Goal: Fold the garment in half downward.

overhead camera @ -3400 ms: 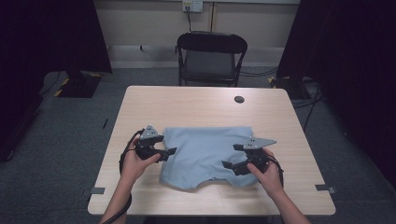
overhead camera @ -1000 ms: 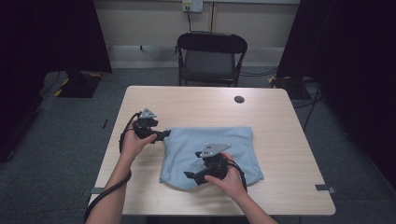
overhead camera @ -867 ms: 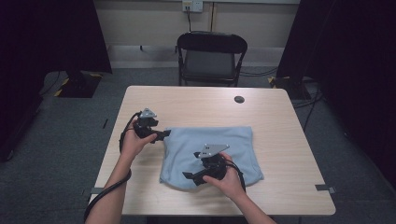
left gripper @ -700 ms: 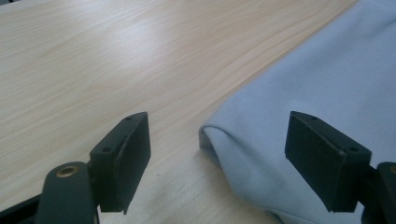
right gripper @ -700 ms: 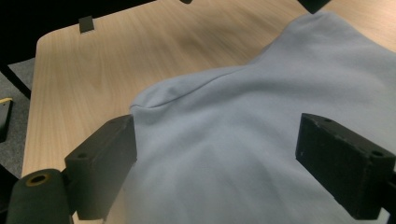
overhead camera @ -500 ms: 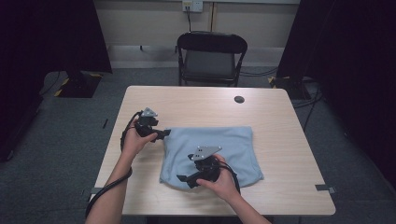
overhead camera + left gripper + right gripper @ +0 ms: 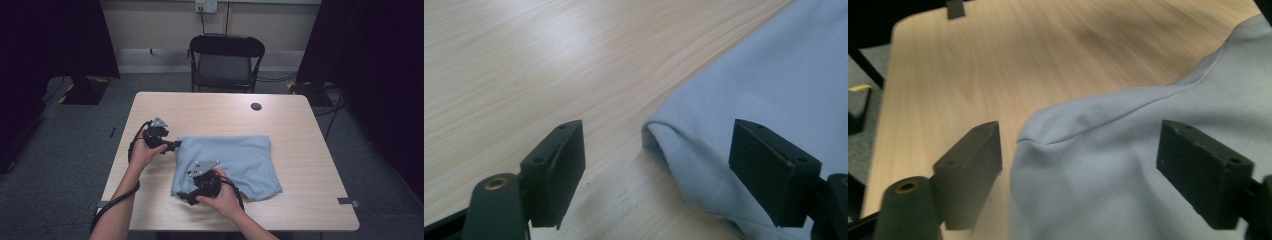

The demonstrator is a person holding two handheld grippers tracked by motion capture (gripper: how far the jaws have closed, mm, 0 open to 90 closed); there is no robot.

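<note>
Our right hand-held gripper (image 7: 186,194) has slid to the blue cloth's (image 7: 240,160) near-left corner, jaws narrowing but gripping nothing; our left hand-held gripper (image 7: 176,145) waits wide open at its far-left corner, ready for folding.

Right tongs (image 7: 186,196) over blue cloth's (image 7: 240,160) corner; left tongs (image 7: 176,145) beside.
</note>
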